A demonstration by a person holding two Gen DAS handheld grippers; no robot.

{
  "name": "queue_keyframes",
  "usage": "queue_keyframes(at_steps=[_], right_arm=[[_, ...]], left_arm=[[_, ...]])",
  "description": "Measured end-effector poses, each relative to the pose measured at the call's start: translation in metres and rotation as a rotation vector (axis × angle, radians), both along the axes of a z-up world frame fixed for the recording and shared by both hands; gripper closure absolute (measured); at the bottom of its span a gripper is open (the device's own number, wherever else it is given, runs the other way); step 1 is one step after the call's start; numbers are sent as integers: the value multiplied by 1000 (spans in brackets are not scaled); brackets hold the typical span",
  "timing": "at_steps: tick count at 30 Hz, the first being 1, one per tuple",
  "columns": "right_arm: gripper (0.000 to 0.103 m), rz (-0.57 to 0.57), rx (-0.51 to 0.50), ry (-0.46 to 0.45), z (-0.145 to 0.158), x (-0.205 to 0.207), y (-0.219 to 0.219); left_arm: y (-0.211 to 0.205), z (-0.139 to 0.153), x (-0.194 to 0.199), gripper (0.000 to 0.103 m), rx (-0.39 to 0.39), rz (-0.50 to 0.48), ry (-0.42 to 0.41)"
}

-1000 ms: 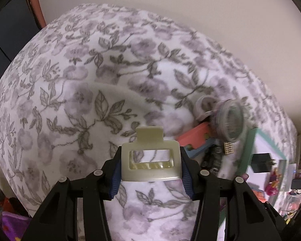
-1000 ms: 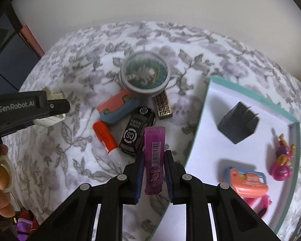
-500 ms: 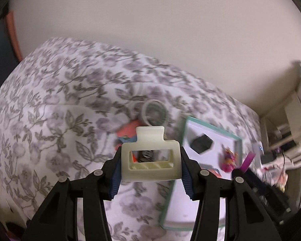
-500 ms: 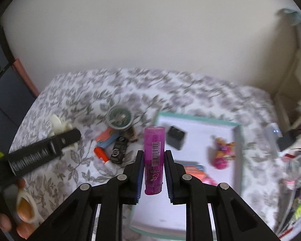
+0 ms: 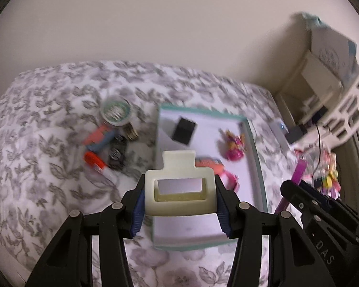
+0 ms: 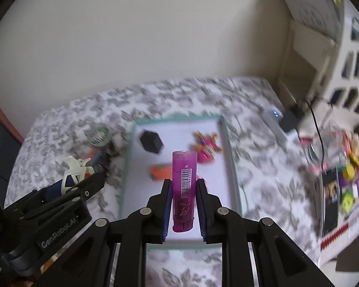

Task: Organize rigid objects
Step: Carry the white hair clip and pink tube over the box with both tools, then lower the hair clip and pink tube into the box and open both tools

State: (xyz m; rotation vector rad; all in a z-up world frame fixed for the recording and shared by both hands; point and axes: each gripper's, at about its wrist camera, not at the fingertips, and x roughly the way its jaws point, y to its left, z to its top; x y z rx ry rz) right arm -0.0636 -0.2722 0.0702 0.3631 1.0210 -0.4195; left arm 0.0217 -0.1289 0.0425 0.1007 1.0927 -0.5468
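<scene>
A few toys already sit in the tray [image 5: 256, 143], the left gripper [image 5: 179, 191] grasps a hair clip [image 5: 179, 191], the right gripper [image 6: 183, 198] grasps a purple tube [image 6: 183, 189], and more things [image 5: 107, 143] wait on the bed [image 5: 47, 119].

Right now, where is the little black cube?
In the left wrist view, the black cube sits inside the teal-edged tray, near its far left corner, left of the pink toy figure.

Motion blur smears floral bedspread [image 5: 47, 167] and loose items near its left edge. Orange toy [image 5: 209, 163] in tray [image 5: 257, 167] half hidden behind hair clip [image 5: 179, 191]. Clutter [image 6: 342, 179] off right edge unreadable. Shelf [image 6: 347, 47] cut by frame edge.
</scene>
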Motion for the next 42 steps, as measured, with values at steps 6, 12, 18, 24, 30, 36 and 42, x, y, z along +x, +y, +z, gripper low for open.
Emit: queue_keyframes(at_steps=[6, 12, 18, 24, 30, 36, 42], right_arm=[[82, -20, 73, 92, -42, 0, -14], [82, -7, 108, 178, -79, 7, -16], [82, -15, 97, 218, -92, 10, -20], [82, -26, 116, 230, -102, 13, -25], [82, -24, 121, 243, -109, 17, -27], [82, -22, 114, 250, -111, 20, -29], [81, -25, 110, 255, -113, 21, -30]], left_arm=[[-14, -36, -3, 50, 77, -38, 55], [-21, -66, -1, 50, 141, -55, 112], [-27, -79, -5, 50, 161, -81, 140], [-31, -86, -3, 50, 186, -91, 145], [-39, -97, -4, 50, 223, -111, 142], [-41, -104, -4, 50, 243, -120, 138], [-40, -112, 0, 50, 259, -109, 146]])
